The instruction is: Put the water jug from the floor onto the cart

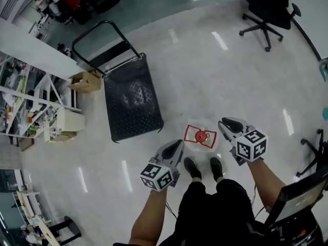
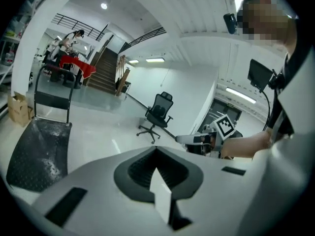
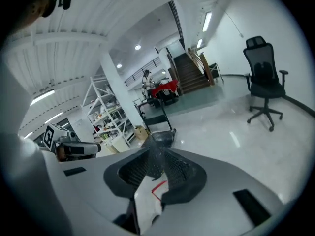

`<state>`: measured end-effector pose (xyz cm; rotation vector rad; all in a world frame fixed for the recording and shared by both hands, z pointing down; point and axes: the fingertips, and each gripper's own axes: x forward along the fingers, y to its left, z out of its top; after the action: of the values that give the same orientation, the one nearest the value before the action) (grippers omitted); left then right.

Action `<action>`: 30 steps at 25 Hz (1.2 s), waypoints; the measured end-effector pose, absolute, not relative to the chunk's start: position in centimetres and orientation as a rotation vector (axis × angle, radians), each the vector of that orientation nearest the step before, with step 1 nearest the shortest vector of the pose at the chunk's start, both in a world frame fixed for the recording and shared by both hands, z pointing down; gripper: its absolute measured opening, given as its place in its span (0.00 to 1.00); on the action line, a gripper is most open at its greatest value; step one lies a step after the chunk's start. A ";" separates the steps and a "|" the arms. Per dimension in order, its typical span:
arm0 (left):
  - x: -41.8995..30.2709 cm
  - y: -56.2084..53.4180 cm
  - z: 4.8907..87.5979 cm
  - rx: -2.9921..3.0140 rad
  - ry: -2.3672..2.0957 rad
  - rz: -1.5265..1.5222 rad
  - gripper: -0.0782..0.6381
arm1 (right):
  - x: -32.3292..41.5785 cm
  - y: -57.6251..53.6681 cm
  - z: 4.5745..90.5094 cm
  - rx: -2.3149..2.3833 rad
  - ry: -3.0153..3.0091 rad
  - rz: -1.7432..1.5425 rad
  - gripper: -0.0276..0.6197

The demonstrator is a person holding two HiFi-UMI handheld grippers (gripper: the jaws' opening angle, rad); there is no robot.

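The water jug (image 1: 200, 136), clear with a red cap and red handle, stands on the floor just ahead of my shoes. My left gripper (image 1: 178, 144) hangs at its near left and my right gripper (image 1: 224, 123) at its right; neither touches it. The left gripper (image 2: 156, 150) has its jaw tips meeting, with nothing between them. A narrow slit shows between the jaws of the right gripper (image 3: 155, 149), and nothing is gripped there. The black platform cart (image 1: 132, 99) with its push handle stands on the floor to the left, beyond the jug, and the cart (image 3: 160, 127) shows ahead in the right gripper view.
A cardboard box (image 1: 84, 81) lies by the cart's handle end. White shelving (image 1: 31, 106) runs along the left. An office chair (image 1: 266, 9) stands at the far right, and another chair base (image 1: 315, 152) at the right edge. My shoes (image 1: 192, 167) are just behind the jug.
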<state>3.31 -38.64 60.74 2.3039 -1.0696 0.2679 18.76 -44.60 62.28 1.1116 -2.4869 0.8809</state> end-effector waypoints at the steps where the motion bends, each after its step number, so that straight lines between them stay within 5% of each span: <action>1: 3.4 -38.7 62.5 2.282 -1.052 0.286 0.11 | 18.7 -44.2 64.7 1.097 -2.440 0.930 0.15; 10: 5.1 -37.1 75.8 2.223 -0.919 0.486 0.11 | 19.9 -39.7 83.5 1.062 -2.094 1.265 0.34; 19: 1.9 -36.3 89.3 2.034 -0.942 0.679 0.11 | 18.4 -37.3 96.0 1.087 -1.918 1.416 0.36; 30: 2.0 -34.8 88.1 1.994 -0.869 0.669 0.11 | 18.9 -37.6 97.2 1.165 -1.848 1.540 0.35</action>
<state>1.96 -34.77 88.13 1.9944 -0.8692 0.6693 18.91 -37.64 97.18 1.1654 -1.8482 1.5398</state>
